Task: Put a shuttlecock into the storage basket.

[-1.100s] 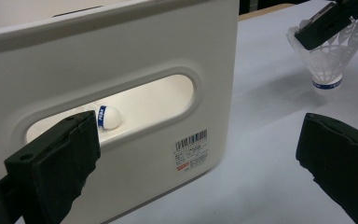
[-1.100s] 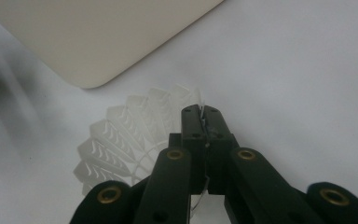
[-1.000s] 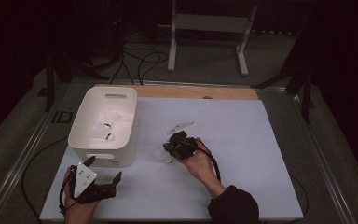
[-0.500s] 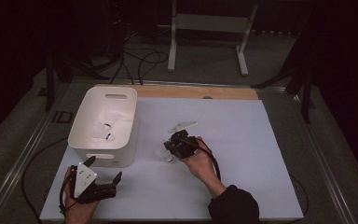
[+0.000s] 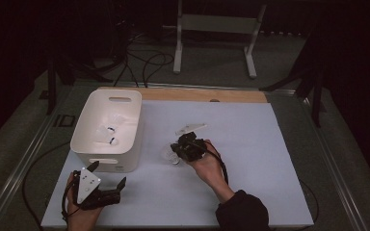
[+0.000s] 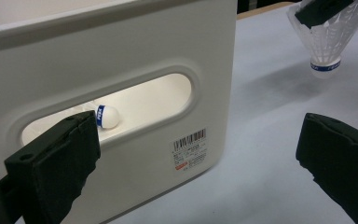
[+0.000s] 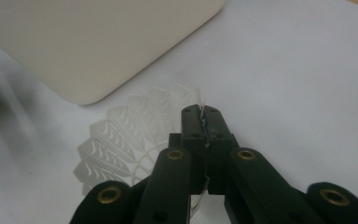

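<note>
A white shuttlecock (image 5: 169,155) hangs just above the white mat (image 5: 250,144), cork end down, with my right gripper (image 5: 180,147) shut on its feather skirt. In the right gripper view the jaws (image 7: 204,114) pinch the skirt's edge of the shuttlecock (image 7: 135,135). The left gripper view shows the same shuttlecock (image 6: 328,42) at the top right. My left gripper (image 5: 108,173) rests at the mat's front left, open, nothing between its jaws (image 6: 200,140). It faces the white bin (image 6: 121,56), with a shuttlecock (image 6: 105,115) seen through the handle slot.
The white bin (image 5: 107,159) stands on the mat's left half and holds a few shuttlecocks (image 5: 108,130). The same bin's corner (image 7: 88,42) lies just beyond the held shuttlecock. A wooden strip (image 5: 202,95) borders the mat's far edge. Cables and a white stand lie behind the table.
</note>
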Action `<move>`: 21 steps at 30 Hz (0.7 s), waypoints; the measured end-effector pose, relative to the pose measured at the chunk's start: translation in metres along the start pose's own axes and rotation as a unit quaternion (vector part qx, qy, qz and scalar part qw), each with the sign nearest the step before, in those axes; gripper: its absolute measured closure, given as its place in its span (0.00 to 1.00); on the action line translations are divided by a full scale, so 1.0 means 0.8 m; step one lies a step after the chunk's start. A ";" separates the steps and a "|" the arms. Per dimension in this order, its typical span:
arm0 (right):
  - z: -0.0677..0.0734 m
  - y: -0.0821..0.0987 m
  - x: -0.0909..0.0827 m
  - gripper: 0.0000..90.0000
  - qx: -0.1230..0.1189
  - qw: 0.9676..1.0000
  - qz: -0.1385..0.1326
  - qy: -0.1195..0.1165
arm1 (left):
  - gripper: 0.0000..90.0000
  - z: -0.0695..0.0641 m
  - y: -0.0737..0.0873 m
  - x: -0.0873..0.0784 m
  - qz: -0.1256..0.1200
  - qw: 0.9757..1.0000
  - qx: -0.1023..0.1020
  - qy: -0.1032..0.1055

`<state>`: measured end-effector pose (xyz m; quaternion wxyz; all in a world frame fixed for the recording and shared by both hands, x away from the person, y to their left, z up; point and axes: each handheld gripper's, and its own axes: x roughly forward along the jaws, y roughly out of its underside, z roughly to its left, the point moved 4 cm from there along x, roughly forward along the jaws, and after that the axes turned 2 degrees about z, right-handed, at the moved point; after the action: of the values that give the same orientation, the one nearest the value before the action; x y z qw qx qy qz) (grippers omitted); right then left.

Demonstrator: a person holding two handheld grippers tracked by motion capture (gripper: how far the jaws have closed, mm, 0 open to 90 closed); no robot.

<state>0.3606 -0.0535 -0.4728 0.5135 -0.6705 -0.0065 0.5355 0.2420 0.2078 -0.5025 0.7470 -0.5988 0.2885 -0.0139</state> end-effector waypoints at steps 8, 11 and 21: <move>-0.004 -0.003 -0.004 1.00 0.002 1.000 -0.006 0.002 | 0.00 0.000 0.000 0.000 0.000 1.000 0.000 0.001; -0.005 -0.004 -0.005 1.00 0.004 1.000 -0.008 0.002 | 0.00 0.000 0.000 0.000 -0.001 1.000 0.000 0.001; -0.007 -0.008 -0.009 1.00 0.005 1.000 -0.014 0.004 | 0.00 0.000 0.000 0.000 -0.001 1.000 0.000 0.001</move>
<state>0.3649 -0.0585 -0.4636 0.5243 -0.6701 -0.0110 0.5254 0.2419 0.2079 -0.5024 0.7465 -0.5994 0.2884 -0.0149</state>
